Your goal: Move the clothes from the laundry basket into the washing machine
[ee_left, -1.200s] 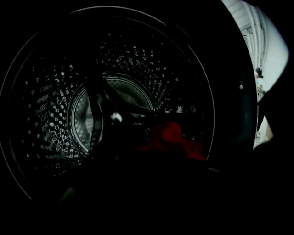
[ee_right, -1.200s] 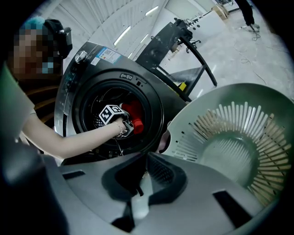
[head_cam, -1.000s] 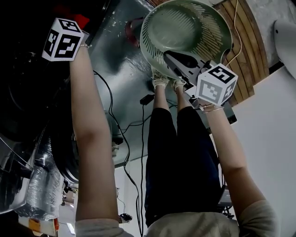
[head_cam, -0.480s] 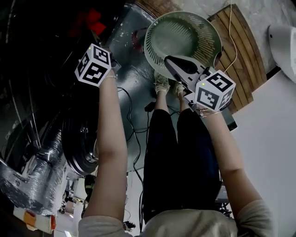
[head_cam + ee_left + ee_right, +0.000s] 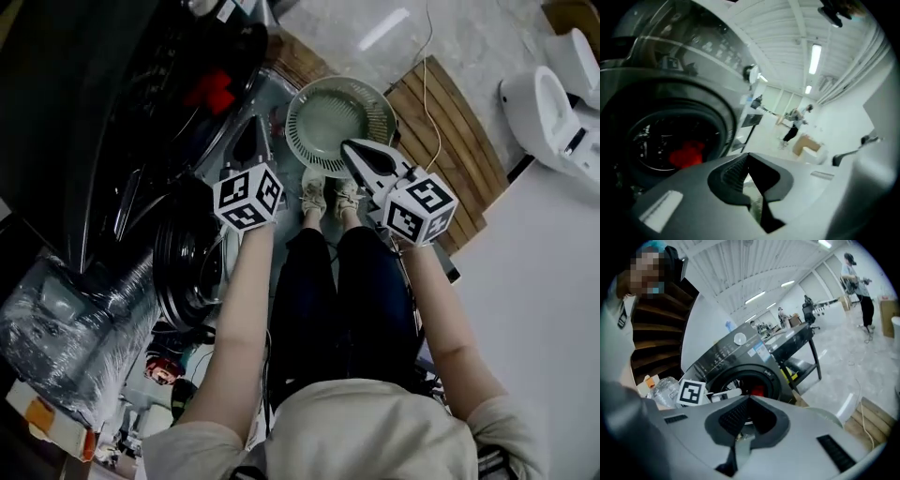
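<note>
The round green laundry basket point(image 5: 323, 141) stands empty on the floor in front of my feet. To its left is the dark washing machine point(image 5: 141, 112), its door open, with a red garment point(image 5: 211, 91) lying in the drum. That red garment point(image 5: 686, 154) also shows in the left gripper view. My left gripper point(image 5: 256, 124) hangs between machine and basket; its jaws are closing and meet with nothing between them. My right gripper point(image 5: 347, 145) is over the basket's near rim, shut and empty. Past the right gripper point(image 5: 749, 398), the right gripper view shows the machine point(image 5: 740, 362) and the garment point(image 5: 758, 391).
The round machine door point(image 5: 183, 262) hangs open at the left. A plastic-wrapped bundle point(image 5: 66, 319) lies beside it. A slatted wooden mat point(image 5: 450, 122) and a white toilet point(image 5: 553, 94) are to the right. Cables trail on the floor point(image 5: 309, 28). People point(image 5: 855, 282) stand far off.
My left gripper has pulled back out of the machine opening toward the middle. The right gripper has lifted out of the basket. Both sit higher and closer together, and the basket looks smaller.
</note>
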